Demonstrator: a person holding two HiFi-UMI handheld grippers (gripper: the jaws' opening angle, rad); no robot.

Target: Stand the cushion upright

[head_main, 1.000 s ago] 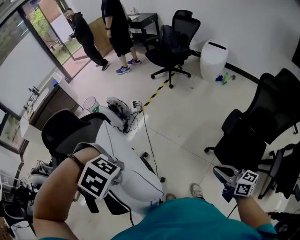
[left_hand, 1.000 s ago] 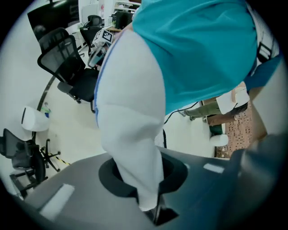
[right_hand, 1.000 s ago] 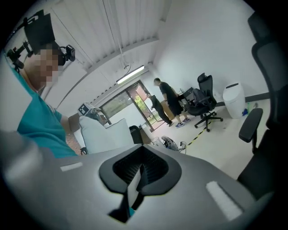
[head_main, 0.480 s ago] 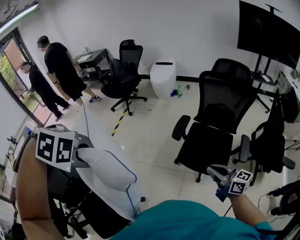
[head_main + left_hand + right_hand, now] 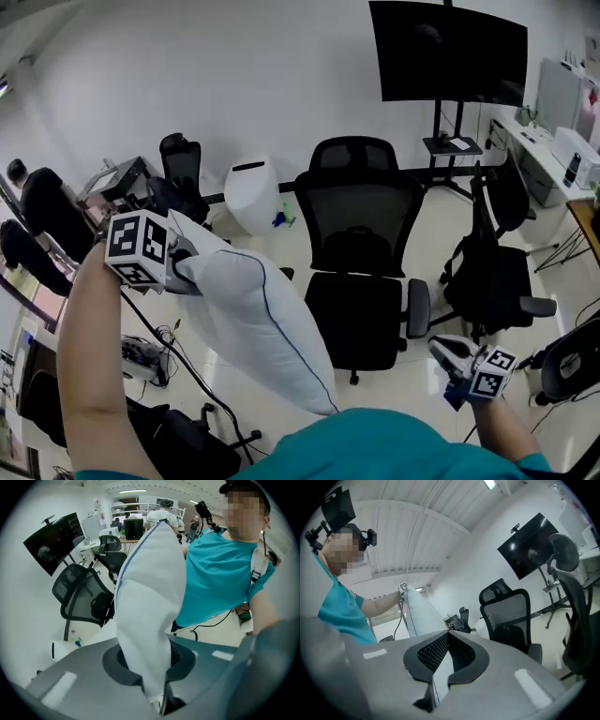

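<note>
Office room: plain white wall (image 5: 187,84), pale floor (image 5: 427,234). Landmark is the black mesh office chair (image 5: 361,253) in mid-floor. Behind it to the right, a big dark screen (image 5: 448,52) on a stand. Left of it by the wall, a white bin (image 5: 251,195), then a second black chair (image 5: 181,173) and a dark desk (image 5: 117,178). Right of it, a third black chair (image 5: 497,272), with a white tabletop (image 5: 534,150) beyond. Far left of it, two people in black (image 5: 42,202). Front-left of it, cables (image 5: 155,352) on the floor. Ceiling strip light (image 5: 490,483) overhead.

Right gripper (image 5: 447,634) seemingly shut — cushion (image 5: 419,616) beyond.
</note>
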